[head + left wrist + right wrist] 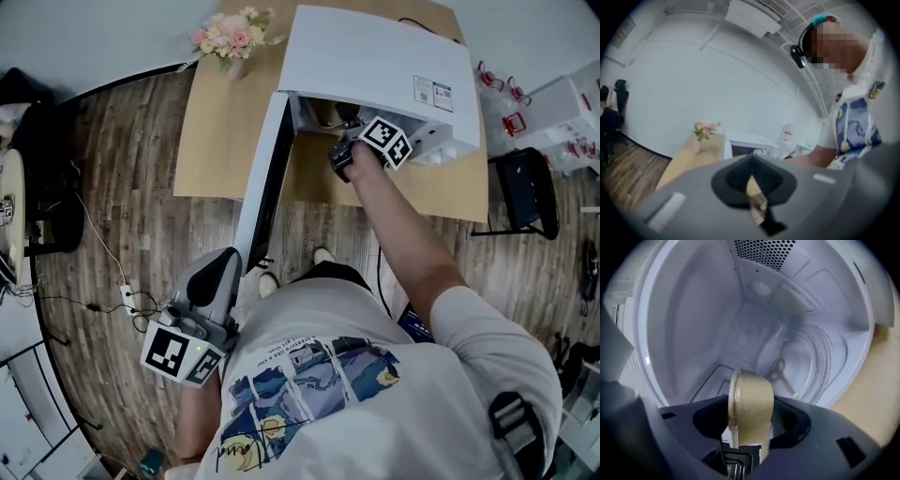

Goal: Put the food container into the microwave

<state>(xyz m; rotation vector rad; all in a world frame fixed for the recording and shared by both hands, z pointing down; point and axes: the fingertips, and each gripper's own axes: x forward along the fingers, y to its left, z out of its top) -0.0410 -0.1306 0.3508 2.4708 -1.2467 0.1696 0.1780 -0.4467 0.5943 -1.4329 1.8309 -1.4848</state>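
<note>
Insertion underway: right tongs grip lidded food container in microwave cavity; left tongs closed, empty. Next: set down & release.

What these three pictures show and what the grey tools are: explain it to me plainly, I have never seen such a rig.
No robot here: a person holds a two-jaw gripper in each hand. The head view comes from a camera on the person's head, looking down. It shows a table with a white microwave, its door open, and flowers. The right gripper reaches into the microwave; the left gripper hangs near the person's waist. The other two pictures come from cameras riding on the grippers, looking along the jaws. The right gripper view looks into the microwave, with the jaws shut on a tan container tipped on its side. The left gripper view shows jaws together, holding nothing.
</note>
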